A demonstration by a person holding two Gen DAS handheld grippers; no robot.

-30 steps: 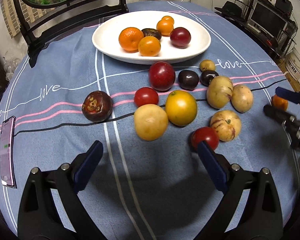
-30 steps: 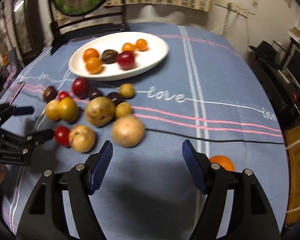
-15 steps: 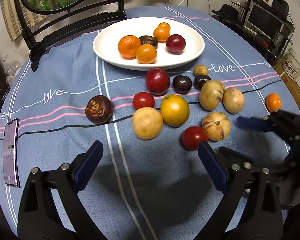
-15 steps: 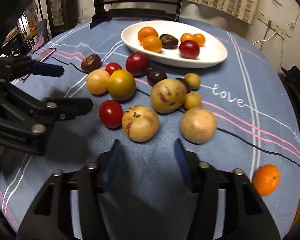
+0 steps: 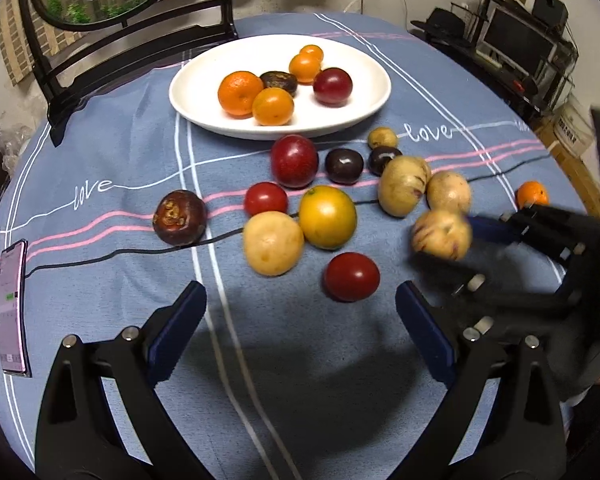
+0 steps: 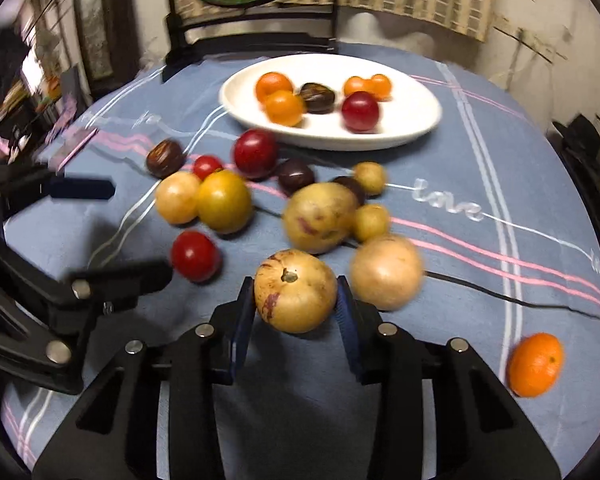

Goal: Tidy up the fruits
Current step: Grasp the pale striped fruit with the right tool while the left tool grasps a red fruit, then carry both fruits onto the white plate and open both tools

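Note:
My right gripper (image 6: 296,304) is shut on a yellow purple-streaked melon (image 6: 295,291); the same melon (image 5: 441,234) and gripper show at the right of the left wrist view. My left gripper (image 5: 300,324) is open and empty, just in front of a red tomato (image 5: 352,276). A white plate (image 5: 204,116) at the back holds oranges, a dark fruit and a red plum. Several loose fruits lie between plate and grippers: a yellow tomato (image 5: 327,216), a pale yellow fruit (image 5: 273,242), a red plum (image 5: 294,161).
A lone orange (image 6: 535,364) lies near the table's right edge. A brown fruit (image 5: 179,217) sits apart to the left. A phone (image 5: 12,307) lies at the left edge. A black chair (image 5: 132,36) stands behind the plate.
My right gripper moved in and closed on the streaked melon, which sat on the cloth before. My left gripper stayed open and drew slightly back.

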